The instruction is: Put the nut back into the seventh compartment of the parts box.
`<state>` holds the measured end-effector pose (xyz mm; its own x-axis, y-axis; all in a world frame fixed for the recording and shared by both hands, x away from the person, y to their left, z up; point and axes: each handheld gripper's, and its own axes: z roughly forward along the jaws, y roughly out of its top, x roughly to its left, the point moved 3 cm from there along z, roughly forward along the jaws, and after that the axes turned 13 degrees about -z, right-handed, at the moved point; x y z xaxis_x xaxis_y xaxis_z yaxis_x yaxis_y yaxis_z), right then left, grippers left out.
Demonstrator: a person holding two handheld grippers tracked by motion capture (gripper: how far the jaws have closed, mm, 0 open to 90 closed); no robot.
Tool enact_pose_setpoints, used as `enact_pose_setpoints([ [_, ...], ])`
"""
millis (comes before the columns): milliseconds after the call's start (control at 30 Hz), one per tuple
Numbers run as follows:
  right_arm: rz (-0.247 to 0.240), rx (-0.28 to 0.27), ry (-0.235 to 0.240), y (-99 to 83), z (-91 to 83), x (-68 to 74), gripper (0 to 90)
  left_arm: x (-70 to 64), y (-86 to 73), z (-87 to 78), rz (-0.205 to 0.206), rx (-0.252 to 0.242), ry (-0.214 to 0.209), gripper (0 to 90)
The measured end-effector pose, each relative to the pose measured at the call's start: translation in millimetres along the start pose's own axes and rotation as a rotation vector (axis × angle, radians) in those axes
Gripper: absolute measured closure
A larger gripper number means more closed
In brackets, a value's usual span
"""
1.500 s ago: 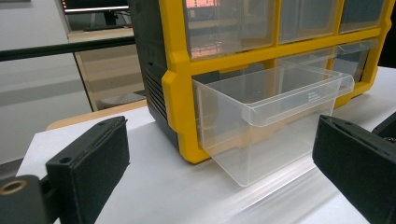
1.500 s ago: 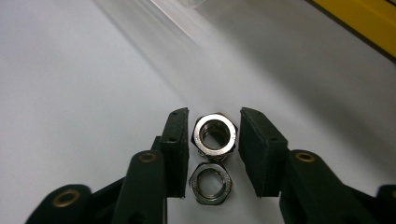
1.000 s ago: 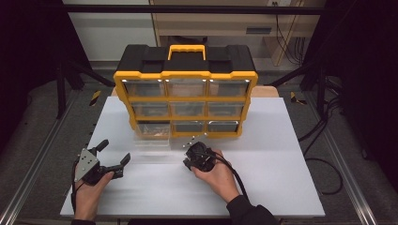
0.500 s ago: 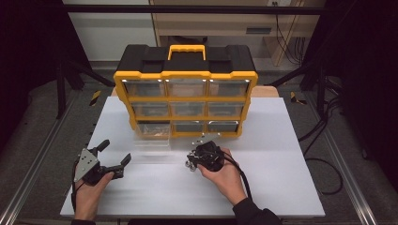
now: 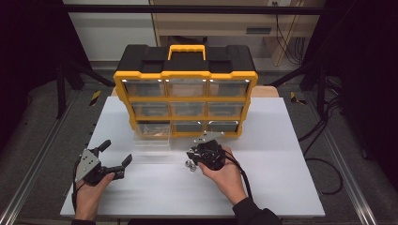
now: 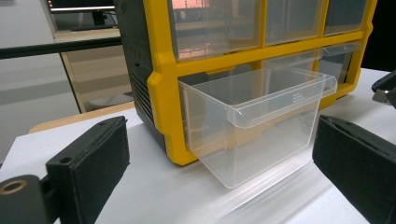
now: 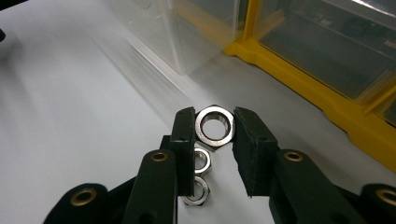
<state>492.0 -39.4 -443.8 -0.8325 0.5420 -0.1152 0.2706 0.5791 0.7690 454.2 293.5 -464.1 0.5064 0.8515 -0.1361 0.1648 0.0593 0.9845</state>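
A shiny steel hexagonal nut (image 7: 215, 129) stands on edge between the two black jaws of the right gripper (image 7: 214, 140), which are pinched against its opposite flats. In the right gripper view the nut sits at the jaw tips, its bore facing the camera. Two further steel hexagonal nuts (image 7: 198, 179) lie flat on the white table top (image 7: 70, 116) directly beneath the jaws, touching one another.

In the high view the right gripper (image 5: 199, 157) is held low over the table, just in front of the bottom row of the yellow and black plastic drawer cabinet (image 5: 185, 93), with small metal nuts (image 5: 190, 165) visible at its left edge on the white surface.

A clear plastic drawer (image 6: 254, 121) is pulled part way out of the cabinet's lower left bay (image 6: 163, 93), its front lip tilted slightly down and its base near the table. It appears empty in the left gripper view. In the high view the same drawer (image 5: 151, 133) projects from the cabinet's bottom left corner, left of the right gripper and apart from it.

The left gripper (image 5: 112, 157) rests near the table's front left, well apart from the drawer. Its jaws are spread wide and hold nothing; in the left gripper view they frame the pulled-out drawer.
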Motion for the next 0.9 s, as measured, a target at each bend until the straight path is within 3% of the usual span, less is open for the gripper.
enact_pose_setpoints([
  [467, -0.031, -0.033, -0.014, 14.1, -5.0, 0.1, 70.1, -0.3, -0.3, 0.3, 0.0, 0.002, -0.004, 3.6],
  [900, -0.044, -0.09, -0.018, 44.2, -7.5, 3.5, 70.1, -1.2, -0.5, 0.3, 0.002, 0.005, -0.012, 3.6],
])
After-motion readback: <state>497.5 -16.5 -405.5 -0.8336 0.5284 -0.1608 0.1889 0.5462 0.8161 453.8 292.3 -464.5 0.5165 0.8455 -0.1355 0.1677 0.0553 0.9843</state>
